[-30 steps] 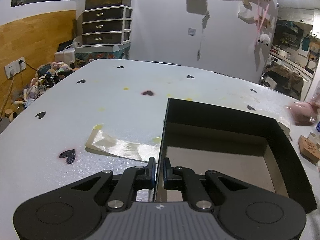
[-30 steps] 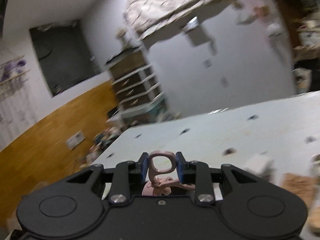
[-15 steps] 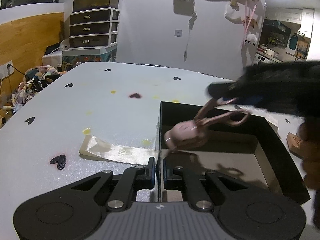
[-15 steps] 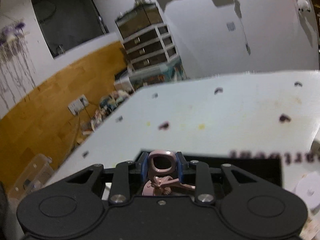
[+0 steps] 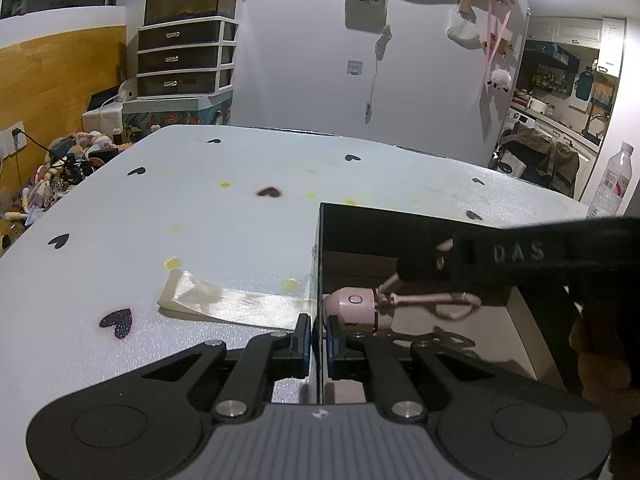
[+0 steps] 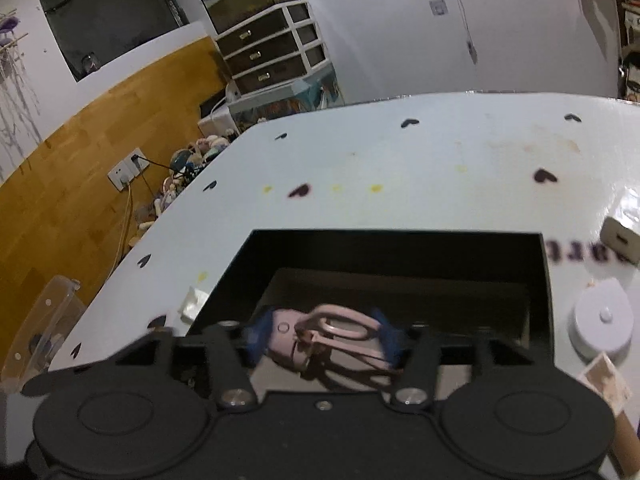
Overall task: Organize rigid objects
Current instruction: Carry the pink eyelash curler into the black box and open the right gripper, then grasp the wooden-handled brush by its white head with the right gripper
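A black open box with a brown floor stands on the white table. My left gripper is shut on the box's left wall, one pad on each side. A pink gadget with a ring loop sits low inside the box, near that wall, with its shadow under it. In the right wrist view the pink gadget lies between the blurred blue pads of my right gripper. Those jaws are opening and the pads stand clear of the gadget. The right gripper reaches into the box from the right.
A translucent strip lies on the table left of the box. Right of the box are a round white item, a small white block and a brown card. A water bottle stands far right.
My right gripper carried the pink gadget over the box, sank into it, and its jaws have spread apart off the gadget. The left gripper has stayed shut on the box wall.
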